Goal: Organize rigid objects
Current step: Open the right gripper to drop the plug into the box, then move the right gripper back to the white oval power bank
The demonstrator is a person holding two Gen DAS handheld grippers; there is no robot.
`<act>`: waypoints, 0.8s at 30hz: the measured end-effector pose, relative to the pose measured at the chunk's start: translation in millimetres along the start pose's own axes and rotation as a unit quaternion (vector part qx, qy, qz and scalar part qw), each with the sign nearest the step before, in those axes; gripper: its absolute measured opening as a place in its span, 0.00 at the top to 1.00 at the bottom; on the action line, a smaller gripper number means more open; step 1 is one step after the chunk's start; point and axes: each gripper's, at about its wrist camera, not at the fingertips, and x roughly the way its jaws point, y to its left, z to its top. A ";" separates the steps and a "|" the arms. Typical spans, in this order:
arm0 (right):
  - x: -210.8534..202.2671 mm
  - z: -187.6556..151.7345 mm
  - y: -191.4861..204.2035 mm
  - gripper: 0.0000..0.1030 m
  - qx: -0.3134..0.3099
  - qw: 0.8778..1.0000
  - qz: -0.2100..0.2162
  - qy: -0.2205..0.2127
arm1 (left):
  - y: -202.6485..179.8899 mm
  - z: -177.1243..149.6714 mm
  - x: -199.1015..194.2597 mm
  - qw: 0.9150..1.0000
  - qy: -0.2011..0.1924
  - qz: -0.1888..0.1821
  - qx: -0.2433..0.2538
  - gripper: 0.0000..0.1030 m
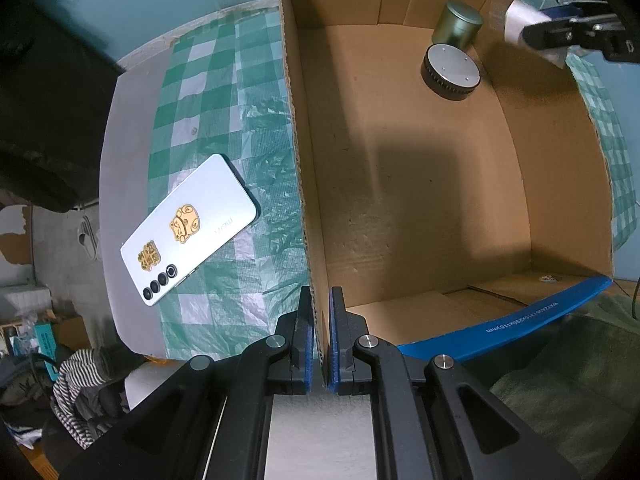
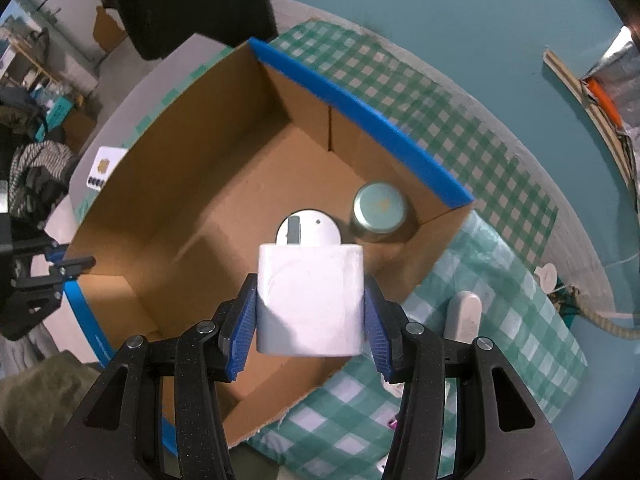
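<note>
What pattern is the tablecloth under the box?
Green-and-white check tablecloth, clearest in the right wrist view, beside the box.

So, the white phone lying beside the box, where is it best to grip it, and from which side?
Probably across its two long edges, coming straight down from above: the phone lies flat, back up, on the checked cloth, its narrow width likely fitting between the jaws, and clear of the cardboard box.

White block (image 2: 310,304) partly hides a disc (image 2: 308,228), perhaps metal.
</note>
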 end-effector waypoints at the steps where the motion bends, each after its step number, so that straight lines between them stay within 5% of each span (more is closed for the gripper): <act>1: 2.0 -0.4 1.3 0.52 -0.003 1.000 -0.001 0.001 | 0.0 -0.4 0.2 1.000 0.000 0.000 0.000 0.94; 6: 7.5 -2.8 1.7 0.60 -0.001 1.000 0.004 0.007 | -0.9 -2.4 -0.6 1.000 -0.001 -0.001 -0.001 0.94; 24: -14.8 -6.0 -2.7 0.60 0.019 1.000 -0.005 -0.016 | -1.0 -0.3 -0.6 1.000 -0.001 0.001 0.004 0.94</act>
